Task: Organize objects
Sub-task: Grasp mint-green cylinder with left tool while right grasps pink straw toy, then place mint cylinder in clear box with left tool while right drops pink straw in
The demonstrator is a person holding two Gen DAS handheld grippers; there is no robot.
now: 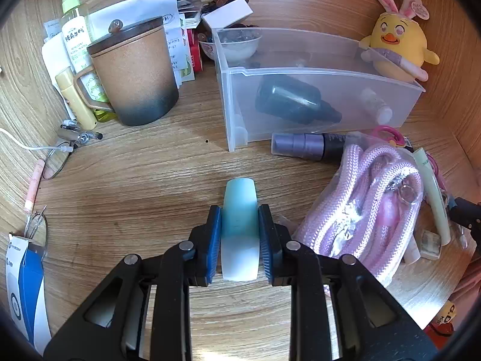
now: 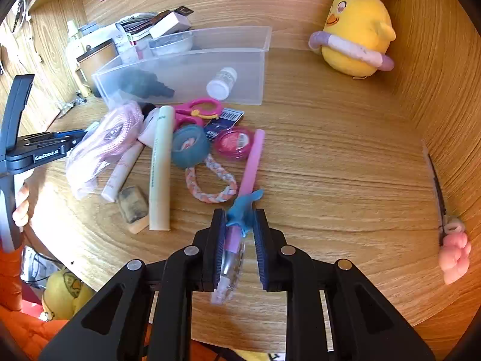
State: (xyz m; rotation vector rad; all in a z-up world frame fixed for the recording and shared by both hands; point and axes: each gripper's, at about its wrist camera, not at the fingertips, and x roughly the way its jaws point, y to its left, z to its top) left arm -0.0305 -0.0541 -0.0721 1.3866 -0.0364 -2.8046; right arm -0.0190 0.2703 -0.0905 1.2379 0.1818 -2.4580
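My left gripper (image 1: 239,225) is shut on a teal-and-white tube (image 1: 240,207), held just above the wooden desk (image 1: 135,186). A clear plastic bin (image 1: 315,102) stands beyond it, with a dark bottle (image 1: 294,99) and a small white bottle (image 1: 377,105) inside. My right gripper (image 2: 239,237) is shut on a pink pen with a blue figure on it (image 2: 243,207), its pink shaft reaching toward the pile. The bin also shows in the right wrist view (image 2: 192,69). The left gripper shows at the left edge of the right wrist view (image 2: 64,143).
A brown lidded mug (image 1: 135,72), a spray bottle (image 1: 75,30) and papers stand at the left. A purple bottle (image 1: 309,146) and a bagged pink rope (image 1: 369,198) lie right. A yellow plush chick (image 2: 357,33) sits in the corner. Tubes (image 2: 159,168), scissors (image 2: 195,111), a teal ring (image 2: 191,147) and a braided band (image 2: 210,186) lie piled.
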